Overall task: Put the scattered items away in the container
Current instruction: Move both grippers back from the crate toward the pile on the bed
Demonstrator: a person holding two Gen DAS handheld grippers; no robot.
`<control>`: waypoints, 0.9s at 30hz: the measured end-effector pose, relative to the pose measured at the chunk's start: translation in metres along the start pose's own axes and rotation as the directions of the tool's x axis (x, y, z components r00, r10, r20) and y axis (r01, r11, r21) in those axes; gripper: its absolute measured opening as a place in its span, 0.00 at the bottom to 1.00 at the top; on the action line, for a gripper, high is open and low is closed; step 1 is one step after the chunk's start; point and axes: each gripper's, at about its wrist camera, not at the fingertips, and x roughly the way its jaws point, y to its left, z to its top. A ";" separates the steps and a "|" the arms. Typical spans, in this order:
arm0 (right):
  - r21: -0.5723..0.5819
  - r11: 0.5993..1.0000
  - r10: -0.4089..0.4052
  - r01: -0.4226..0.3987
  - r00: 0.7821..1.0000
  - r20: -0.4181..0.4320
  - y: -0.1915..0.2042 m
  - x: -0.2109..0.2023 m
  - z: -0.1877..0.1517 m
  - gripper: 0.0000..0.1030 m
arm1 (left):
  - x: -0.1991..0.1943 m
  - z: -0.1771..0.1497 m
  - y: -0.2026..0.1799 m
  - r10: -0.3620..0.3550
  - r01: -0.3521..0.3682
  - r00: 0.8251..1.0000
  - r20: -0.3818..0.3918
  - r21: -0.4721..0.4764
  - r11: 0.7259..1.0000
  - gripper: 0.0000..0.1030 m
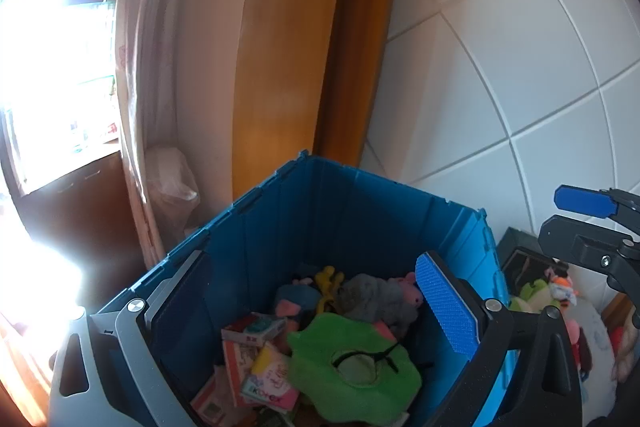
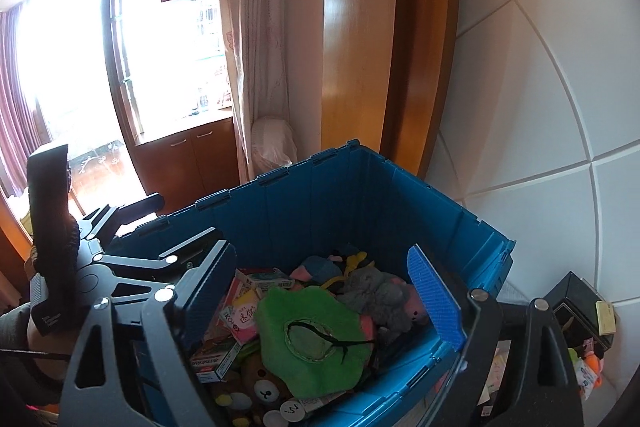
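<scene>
Left wrist view showed the left gripper (image 1: 320, 311) poised above the open blue crate (image 1: 360, 195), its jaws spread wide with nothing between them. Below it lay small cartons (image 1: 248, 343), then a green plush (image 1: 352, 363) and a grey plush (image 1: 376, 297) further right. Past the crate's right wall, more soft toys (image 1: 560, 291) remained scattered outside. The right gripper (image 2: 320, 295) likewise hung over the crate, jaws parted wide and empty, touching nothing. The remaining toys (image 2: 588, 367) lay to its right, beyond the crate's rim and beside a dark box (image 2: 576, 299), so the right hand looked nearer for the next pick. Their long axis could not be made out.
</scene>
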 end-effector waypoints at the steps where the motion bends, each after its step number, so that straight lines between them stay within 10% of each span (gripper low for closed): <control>1: 0.004 1.000 0.002 -0.002 1.000 0.002 -0.001 -0.002 -0.001 0.86 | -0.001 0.000 -0.001 0.004 -0.004 1.000 0.001 0.002 1.000 1.00; 13: 0.031 0.999 0.035 -0.036 0.999 0.020 0.005 -0.023 -0.018 0.86 | -0.024 -0.006 -0.015 0.017 -0.017 1.000 0.007 0.060 0.998 1.00; 27: 0.195 0.981 -0.017 0.008 0.999 0.046 -0.048 -0.102 -0.110 0.86 | -0.066 -0.032 -0.113 -0.122 0.128 0.992 -0.042 0.233 0.964 1.00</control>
